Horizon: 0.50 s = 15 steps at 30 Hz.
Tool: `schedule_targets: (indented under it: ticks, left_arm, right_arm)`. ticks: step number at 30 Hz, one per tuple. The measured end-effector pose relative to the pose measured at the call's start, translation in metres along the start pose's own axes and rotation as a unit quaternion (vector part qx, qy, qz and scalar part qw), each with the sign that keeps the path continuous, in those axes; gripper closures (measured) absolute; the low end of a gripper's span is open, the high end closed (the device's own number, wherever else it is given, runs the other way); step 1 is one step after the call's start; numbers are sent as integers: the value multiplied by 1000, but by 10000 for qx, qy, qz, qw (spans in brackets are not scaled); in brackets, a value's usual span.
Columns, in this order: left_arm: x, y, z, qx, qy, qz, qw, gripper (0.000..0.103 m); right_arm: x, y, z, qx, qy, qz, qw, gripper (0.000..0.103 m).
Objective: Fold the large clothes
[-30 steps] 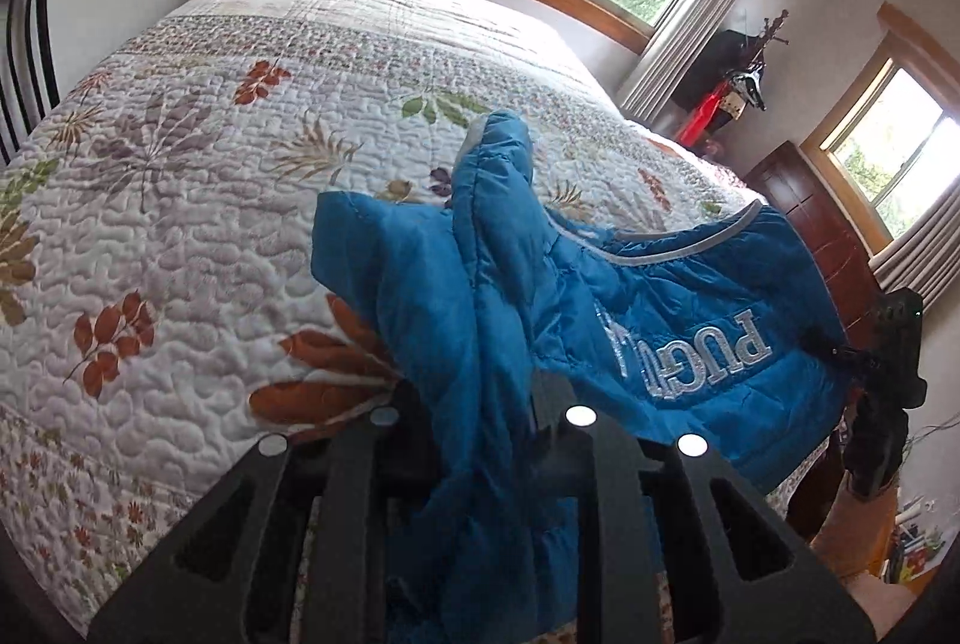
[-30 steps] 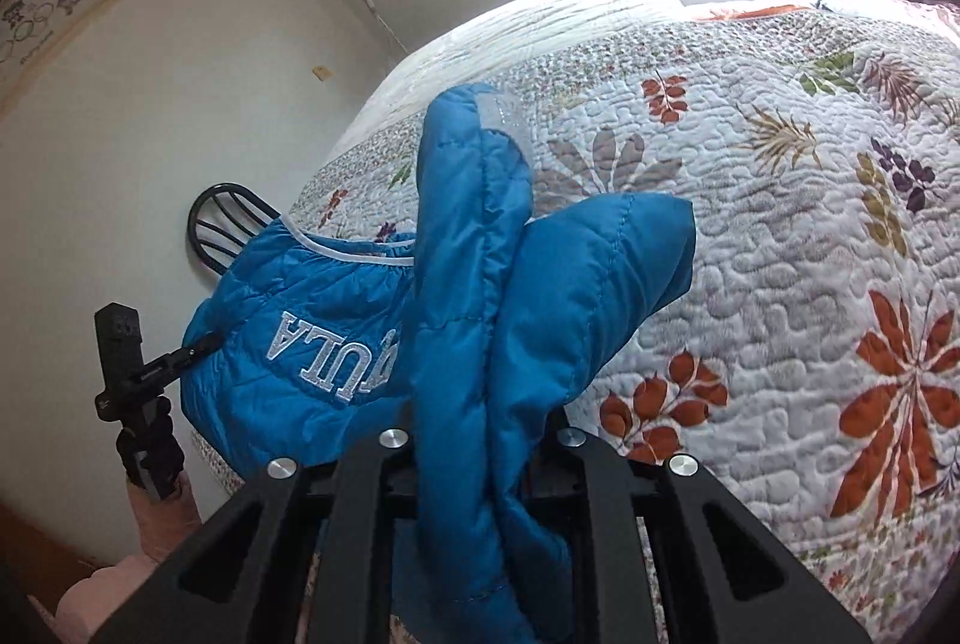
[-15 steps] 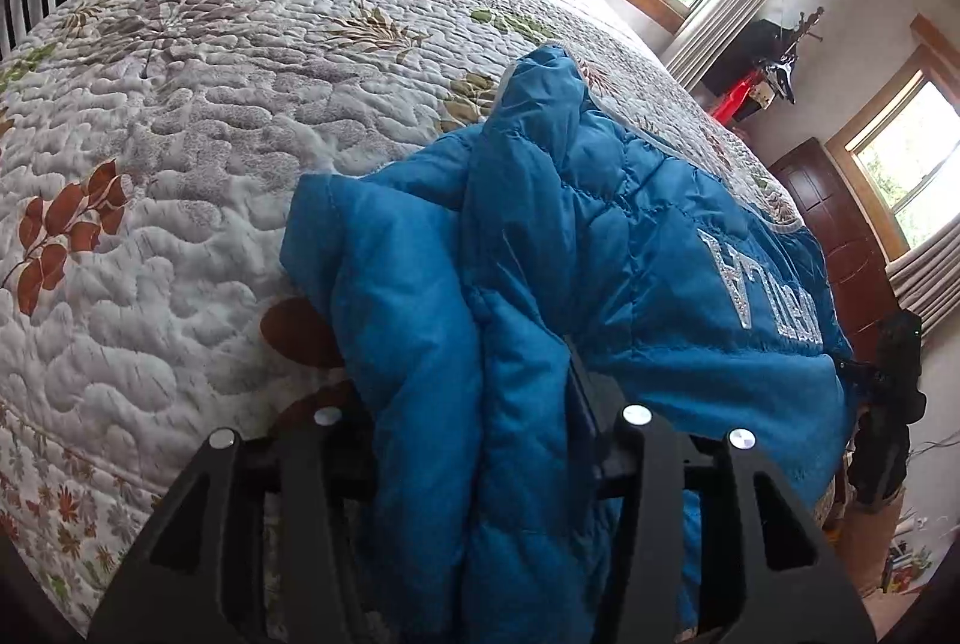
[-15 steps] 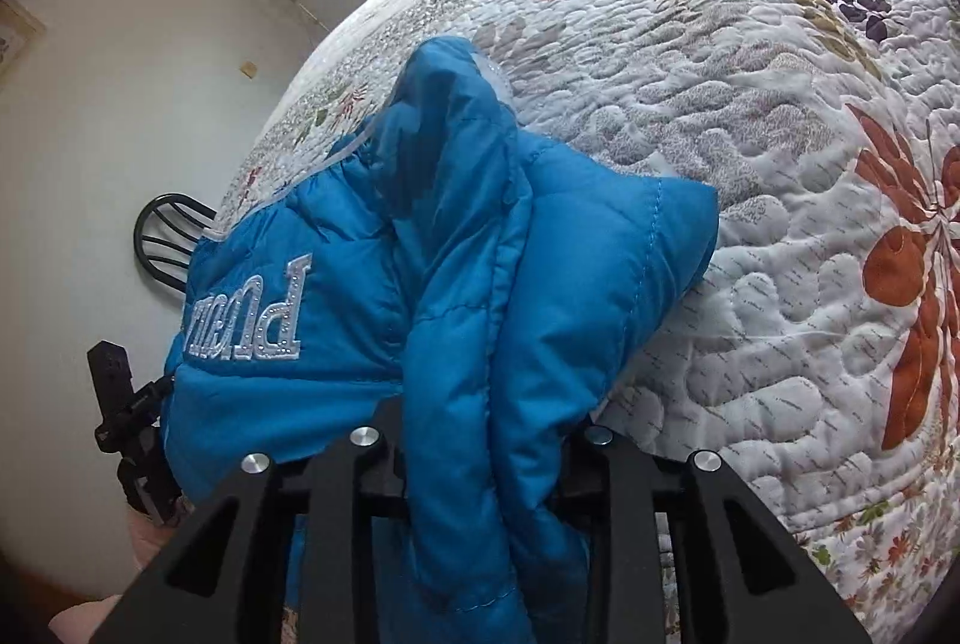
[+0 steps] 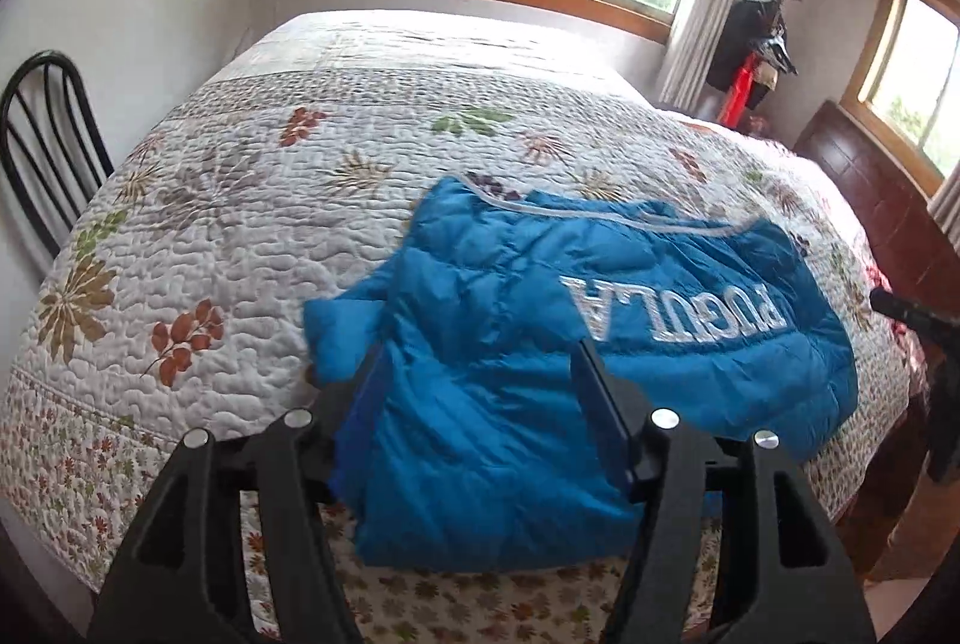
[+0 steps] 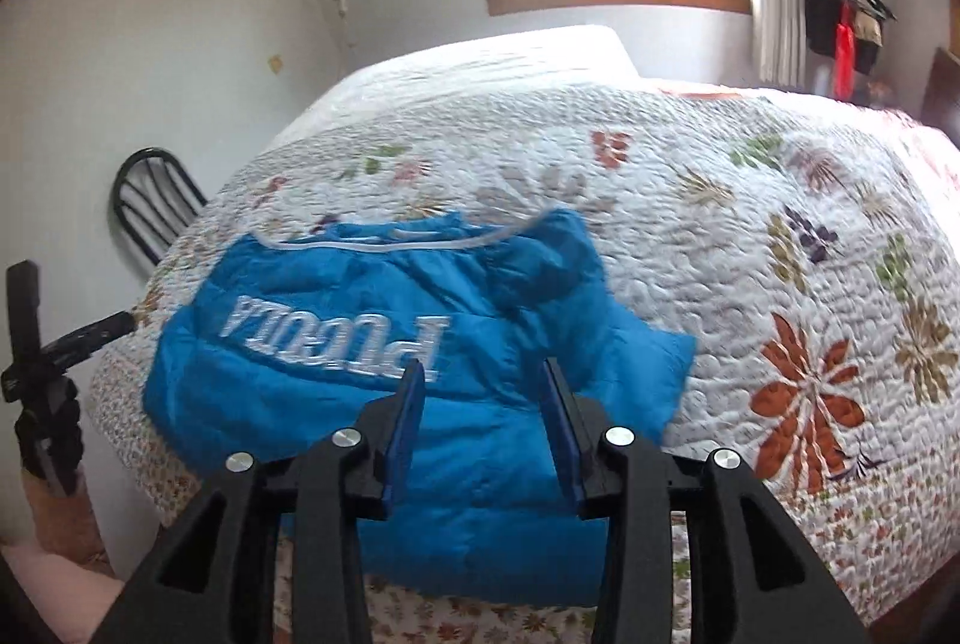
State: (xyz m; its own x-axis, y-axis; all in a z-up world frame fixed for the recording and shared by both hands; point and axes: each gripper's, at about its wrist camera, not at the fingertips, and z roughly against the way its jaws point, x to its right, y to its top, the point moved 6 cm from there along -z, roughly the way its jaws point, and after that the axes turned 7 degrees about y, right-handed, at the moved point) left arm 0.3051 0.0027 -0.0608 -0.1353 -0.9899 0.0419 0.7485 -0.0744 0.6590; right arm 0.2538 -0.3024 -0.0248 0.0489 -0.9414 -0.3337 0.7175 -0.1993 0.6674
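Observation:
A blue quilted jacket (image 5: 510, 284) with white lettering lies flat on the quilted bed (image 5: 240, 224), its near part folded over the body. My left gripper (image 5: 477, 350) hovers over the jacket's near left part. Its jaws are opening and the fabric lies under them, not pinched between the pads. In the right wrist view the jacket (image 6: 360, 284) fills the lower middle, and my right gripper (image 6: 482, 365) hangs over its near edge. Its jaws are opening too, with nothing pressed between them. Each gripper shows at the edge of the other's view: right gripper (image 5: 900, 308), left gripper (image 6: 36, 344).
The leaf-patterned quilt (image 6: 780, 284) covers the whole bed. A black metal chair (image 5: 42, 134) stands at the bed's left side. A dark wooden dresser (image 5: 870, 200) and a coat rack (image 5: 756, 44) stand at the right, under the windows.
Both grippers went from shut on raised folds of the jacket to open. They pulled back and rose, and the jacket settled flat on the bed.

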Motion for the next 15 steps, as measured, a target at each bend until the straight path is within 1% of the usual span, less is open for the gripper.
schedule_targets:
  ticks: [1,2,4,5,9,12,14,15]
  left_arm:
    - [13,2,-4,-27,52,-128,9999,40]
    - [24,2,-8,-19,25,-259,9997,40]
    - [41,-1,-14,-45,-30,-387,9992,38]
    - [45,-5,-17,-45,1,-410,9992,38]
    - [51,-18,-32,-107,305,-437,9985,37]
    - [54,-27,-44,-255,291,-424,9984,37]
    - [54,-33,-55,-385,265,-379,9982,37]
    - [54,-35,-60,-389,278,-374,9982,37]
  right_arm:
    - [-9,3,-8,-82,79,71,9999,63]
    - [-17,4,-16,-208,101,157,9996,63]
    - [-26,1,-34,-425,22,271,9987,63]
    - [-28,-3,-42,-532,-31,284,9982,63]
    - [-17,-21,-71,-861,-234,187,9958,64]
    - [-4,-37,-87,-1059,-279,65,9940,64]
    - [0,-42,-95,-1081,-329,62,9936,64]
    - [1,-44,-98,-1090,-357,64,9934,64]
